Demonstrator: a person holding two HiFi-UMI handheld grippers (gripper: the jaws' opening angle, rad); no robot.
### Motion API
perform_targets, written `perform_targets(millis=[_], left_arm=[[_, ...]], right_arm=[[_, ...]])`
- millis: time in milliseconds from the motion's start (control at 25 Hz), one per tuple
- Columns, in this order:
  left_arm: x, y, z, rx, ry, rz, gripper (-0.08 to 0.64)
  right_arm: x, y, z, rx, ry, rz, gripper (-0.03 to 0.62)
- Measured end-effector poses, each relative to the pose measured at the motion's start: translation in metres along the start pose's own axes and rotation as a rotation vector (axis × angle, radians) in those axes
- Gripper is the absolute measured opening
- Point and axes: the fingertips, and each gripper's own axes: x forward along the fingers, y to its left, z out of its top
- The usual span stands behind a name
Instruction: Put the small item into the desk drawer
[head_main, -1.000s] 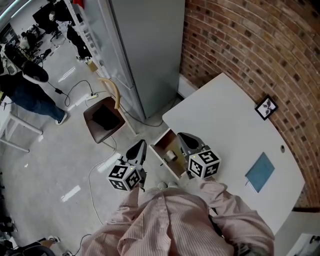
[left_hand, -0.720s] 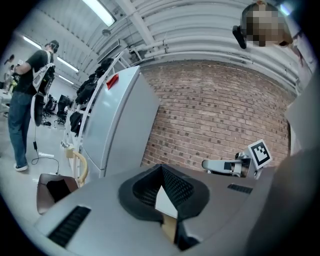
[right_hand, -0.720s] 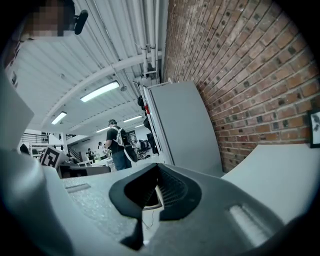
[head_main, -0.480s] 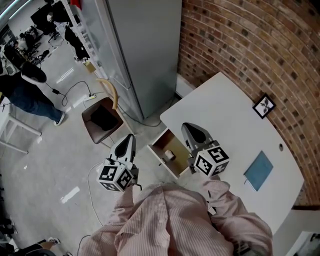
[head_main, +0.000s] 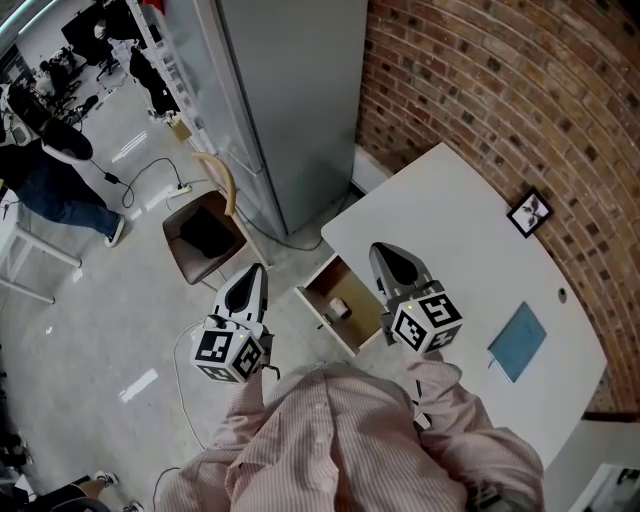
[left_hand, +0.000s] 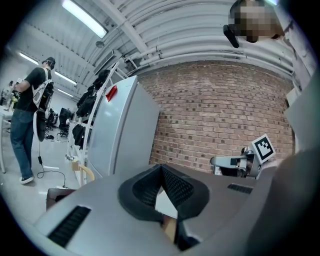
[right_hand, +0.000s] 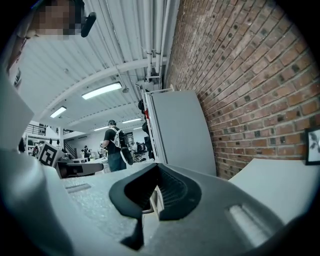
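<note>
The desk (head_main: 450, 215) is showing a smooth white tabletop with rounded corners, standing against a rough red brick wall (head_main: 500, 90). From the tabletop's left edge the drawer (head_main: 330, 285) is hanging open, a shallow box with a brown, wood-like inside and a pale front. The small item (head_main: 339, 308) is lying on the drawer's floor near its front. It is pale and blocky, but too small to name.

The left gripper (head_main: 255, 270), grey with ribbed black pads, is hovering over the floor left of the drawer, its jaws pressed together on nothing. The right gripper (head_main: 385, 252) is hanging over the tabletop's left edge just beside the drawer, its jaws likewise closed and empty.

A black-framed picture (head_main: 532, 214) is leaning at the far edge by the bricks, and a flat blue pad (head_main: 519, 343) is lying towards the right edge. A smooth grey cabinet (head_main: 290, 100) and a brown-seated chair (head_main: 205, 235) are standing beyond.

The right gripper's body is covering the drawer's right side, and the striped pink shirt (head_main: 340, 440) is hiding the tabletop's near edge and both hands.

Since a second ago, the left gripper has been swinging out leftwards from the drawer and the right one has shifted slightly further over the tabletop, while the item is staying put.
</note>
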Motion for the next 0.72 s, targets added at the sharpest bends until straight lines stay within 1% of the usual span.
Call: perform_targets(millis=[240, 720], left_arm=[[-0.002, 0.001, -0.004, 0.024, 0.013, 0.011, 0.000], [-0.003, 0.005, -0.010, 0.019, 0.030, 0.026, 0.000]], right_arm=[[0.001, -0.004, -0.010, 0.006, 0.029, -0.022, 0.005], [0.003, -0.012, -0.023, 0.020, 0.063, -0.043, 0.005]])
